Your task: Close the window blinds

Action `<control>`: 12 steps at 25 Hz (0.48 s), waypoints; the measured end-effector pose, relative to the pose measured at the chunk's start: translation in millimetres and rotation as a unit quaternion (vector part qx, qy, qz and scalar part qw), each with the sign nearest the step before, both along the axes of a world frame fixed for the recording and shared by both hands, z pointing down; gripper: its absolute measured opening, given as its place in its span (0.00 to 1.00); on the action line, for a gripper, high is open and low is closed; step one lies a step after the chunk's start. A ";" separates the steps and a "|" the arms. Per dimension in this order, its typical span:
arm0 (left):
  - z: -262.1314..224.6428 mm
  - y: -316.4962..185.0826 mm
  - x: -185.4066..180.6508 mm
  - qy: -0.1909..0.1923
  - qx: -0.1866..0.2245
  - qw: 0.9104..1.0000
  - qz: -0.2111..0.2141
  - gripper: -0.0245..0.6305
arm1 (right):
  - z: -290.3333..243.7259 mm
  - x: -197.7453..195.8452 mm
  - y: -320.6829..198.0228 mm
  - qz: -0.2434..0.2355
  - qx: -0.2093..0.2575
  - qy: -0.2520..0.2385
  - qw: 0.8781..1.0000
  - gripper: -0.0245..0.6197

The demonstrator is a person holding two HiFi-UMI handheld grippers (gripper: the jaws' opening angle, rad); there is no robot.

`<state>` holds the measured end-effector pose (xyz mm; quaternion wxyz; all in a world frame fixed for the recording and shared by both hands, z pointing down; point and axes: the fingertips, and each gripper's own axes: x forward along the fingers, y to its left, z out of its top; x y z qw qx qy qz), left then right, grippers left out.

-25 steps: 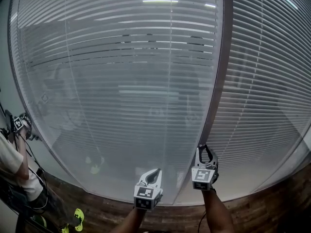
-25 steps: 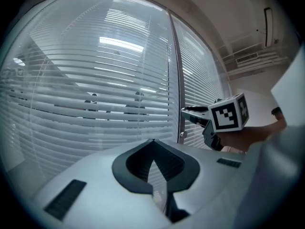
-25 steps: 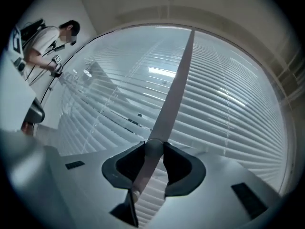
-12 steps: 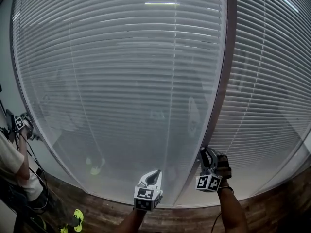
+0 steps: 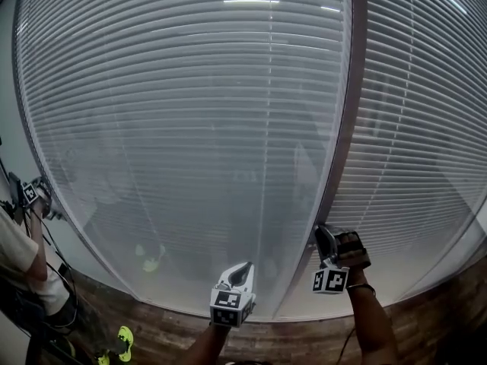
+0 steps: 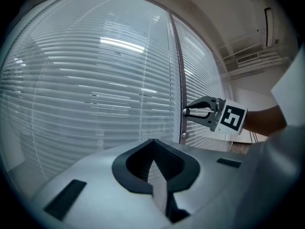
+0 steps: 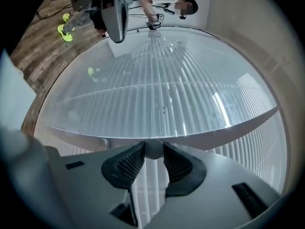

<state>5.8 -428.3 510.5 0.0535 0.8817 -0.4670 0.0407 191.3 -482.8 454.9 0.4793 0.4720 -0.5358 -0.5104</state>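
White slatted blinds cover the big window, their slats tilted nearly flat, so the room behind shows only faintly. My right gripper is at the dark post between the two blinds, rolled onto its side. Its jaws are shut on the round white tilt wand, which sits between the ribbed pads. From the left gripper view the right gripper points at that post. My left gripper hangs lower and to the left, in front of the blinds, with its jaws shut and nothing in them.
A second blind covers the window right of the post. A person stands at the far left with other gear. Wood-patterned floor runs below the window. Neon yellow shoes lie on it.
My right gripper has rolled about its own axis while staying on the wand; its marker cube swung round. The slats have tilted further shut and the view through them has dimmed. The left gripper stayed put.
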 end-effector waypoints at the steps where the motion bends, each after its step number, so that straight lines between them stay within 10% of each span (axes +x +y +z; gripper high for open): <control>1: -1.4 0.2 0.7 0.000 0.001 1.000 0.000 0.04 | 0.2 0.4 -0.3 0.001 0.004 0.001 1.000 0.23; 6: 3.1 1.5 3.9 -0.005 0.001 1.000 0.005 0.04 | -0.1 0.6 -1.1 0.008 0.007 -0.027 1.000 0.24; 12: -1.6 3.9 2.2 -0.002 -0.003 1.000 -0.007 0.04 | -8.2 1.1 11.8 0.005 0.011 -0.176 0.984 0.24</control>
